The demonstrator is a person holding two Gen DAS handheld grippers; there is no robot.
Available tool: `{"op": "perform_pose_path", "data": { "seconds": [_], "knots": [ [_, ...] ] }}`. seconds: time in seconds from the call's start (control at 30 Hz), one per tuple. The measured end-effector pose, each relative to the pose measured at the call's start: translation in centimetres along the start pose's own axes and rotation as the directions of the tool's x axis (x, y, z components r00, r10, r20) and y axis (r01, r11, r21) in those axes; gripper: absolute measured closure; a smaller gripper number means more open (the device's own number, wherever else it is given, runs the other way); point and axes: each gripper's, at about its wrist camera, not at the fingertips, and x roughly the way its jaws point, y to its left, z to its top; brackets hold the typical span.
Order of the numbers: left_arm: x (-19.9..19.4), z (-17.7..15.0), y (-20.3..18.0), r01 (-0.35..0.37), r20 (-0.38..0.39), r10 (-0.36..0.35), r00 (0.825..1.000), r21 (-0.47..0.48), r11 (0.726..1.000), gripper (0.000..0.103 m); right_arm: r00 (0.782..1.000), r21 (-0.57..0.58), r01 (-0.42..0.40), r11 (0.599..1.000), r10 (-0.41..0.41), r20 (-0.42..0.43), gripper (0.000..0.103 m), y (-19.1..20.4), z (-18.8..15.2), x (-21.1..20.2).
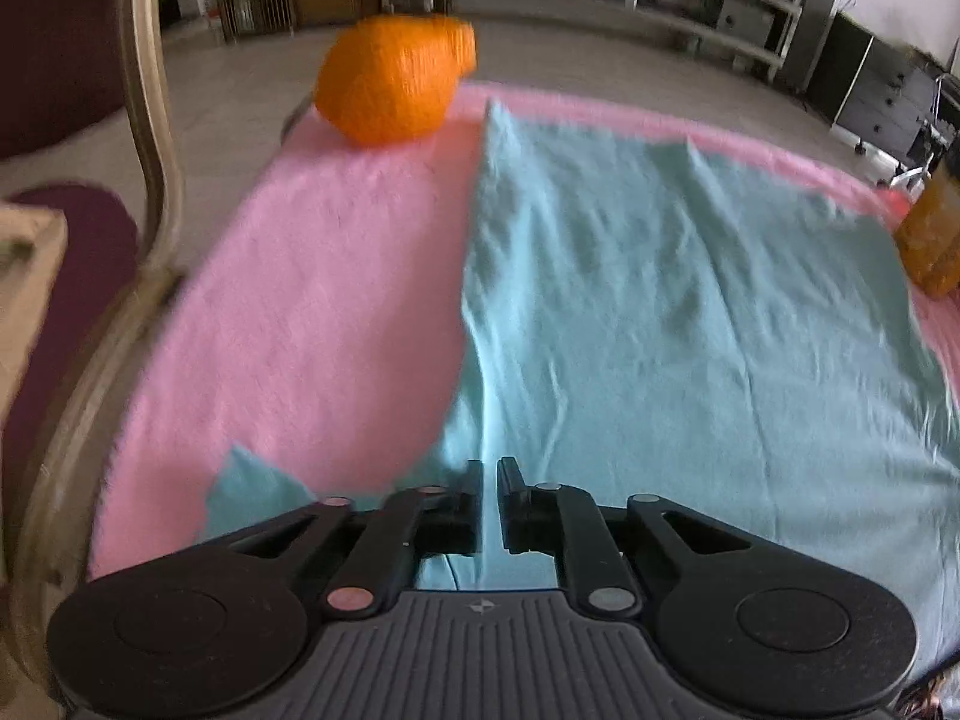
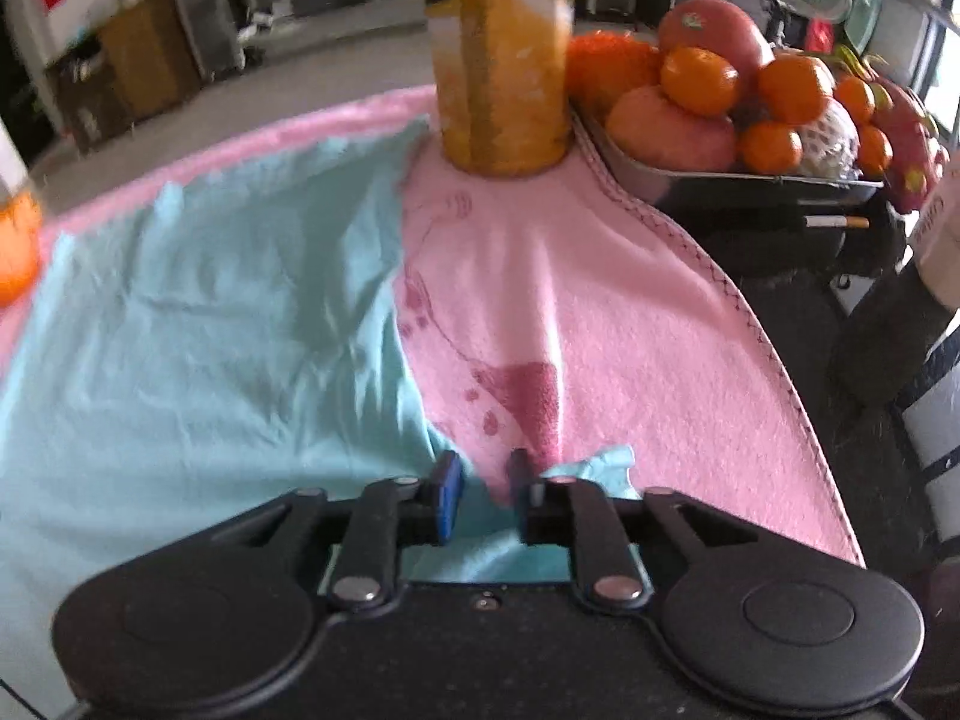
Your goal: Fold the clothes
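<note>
Pale floor (image 1: 252, 96), shelving (image 1: 720, 12) behind (daylit).

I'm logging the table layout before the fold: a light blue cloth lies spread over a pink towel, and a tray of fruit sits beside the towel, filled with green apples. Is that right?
Not quite. The tray holds oranges and reddish fruit, not green apples, as the right wrist view shows. The light blue cloth does lie spread over the pink towel, with the tray beside the towel.

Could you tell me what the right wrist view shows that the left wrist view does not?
Only the right wrist view shows the metal tray piled with fruit, a cigarette beside it, the pink towel's stitched edge and printed pattern, and the right gripper.

Only the left wrist view shows a chair frame and the left gripper, its jaws pinching the blue cloth's edge.

Both share the light blue cloth on the pink towel and the orange jar.
</note>
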Motion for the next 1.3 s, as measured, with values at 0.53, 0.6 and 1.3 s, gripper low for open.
{"op": "perform_pose_path", "data": {
  "seconds": [0.53,0.6,1.3],
  "knots": [
    [8.5,13.3,-2.5,-0.096,0.117,0.083,0.990,0.110,0.989,0.050,0.973,0.081,-0.144,0.986,0.127,0.192,0.082,2.9,13.0,4.7],
    [10.2,14.0,-2.8,-0.094,0.102,0.082,0.991,0.119,0.988,0.050,0.979,0.090,-0.136,0.987,0.119,0.167,0.078,3.2,13.8,6.9],
    [12.2,12.6,-4.3,-0.289,0.259,0.238,0.936,0.181,0.940,0.081,0.945,-0.168,0.246,0.955,-0.198,0.262,0.099,8.2,12.9,14.4]
  ]
}}
